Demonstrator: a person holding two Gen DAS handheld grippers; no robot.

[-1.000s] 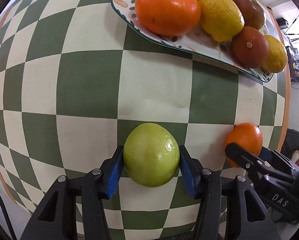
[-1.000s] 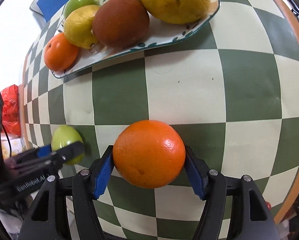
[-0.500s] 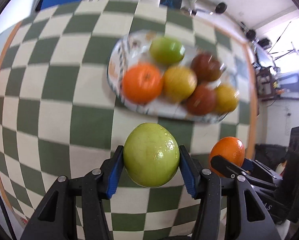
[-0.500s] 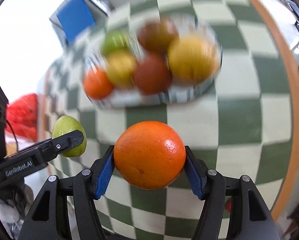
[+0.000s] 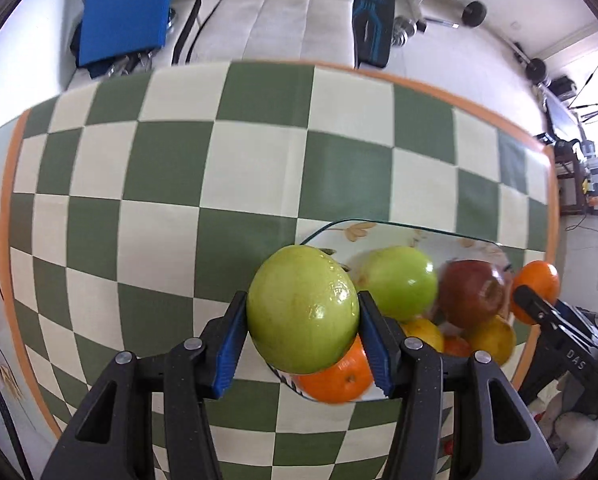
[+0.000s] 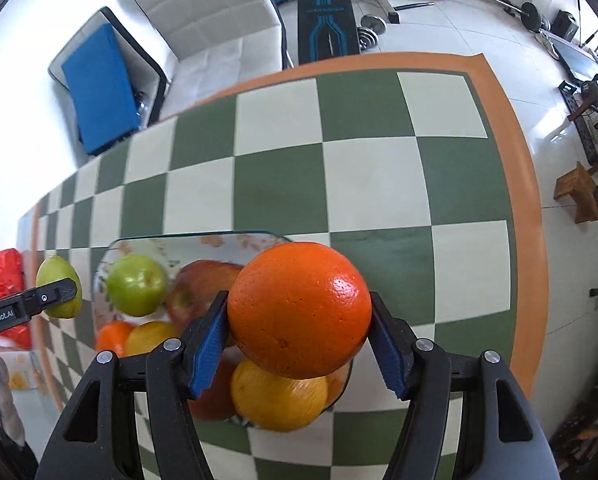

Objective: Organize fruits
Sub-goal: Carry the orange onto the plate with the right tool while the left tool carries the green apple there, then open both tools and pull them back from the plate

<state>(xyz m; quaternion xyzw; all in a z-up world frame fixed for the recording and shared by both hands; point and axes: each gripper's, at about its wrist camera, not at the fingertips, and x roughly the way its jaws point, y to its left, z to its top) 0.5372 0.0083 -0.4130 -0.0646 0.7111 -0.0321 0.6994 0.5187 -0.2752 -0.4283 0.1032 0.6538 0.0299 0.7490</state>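
My left gripper [image 5: 303,314] is shut on a green apple [image 5: 302,308] and holds it high above the left end of a floral plate [image 5: 387,230]. My right gripper [image 6: 299,312] is shut on an orange [image 6: 299,310], lifted over the plate's [image 6: 167,242] right end. On the plate lie a second green apple [image 5: 399,282], a red apple [image 5: 471,294], an orange [image 5: 335,376] and yellow lemons [image 6: 277,400]. The right gripper's orange [image 5: 537,290] shows at the right edge of the left wrist view; the held green apple [image 6: 57,290] shows at the left of the right wrist view.
A green and cream checkered tablecloth [image 5: 171,168] with an orange border covers the table. Beyond the far edge stand a white sofa [image 6: 219,28], a blue panel [image 5: 123,8] and a weight bench [image 6: 325,16] with dumbbells. A red bag [image 6: 1,276] sits off the table's left end.
Both grippers have risen off the table with their fruit and moved over the plate; the plate now lies below and behind the held fruit instead of ahead.
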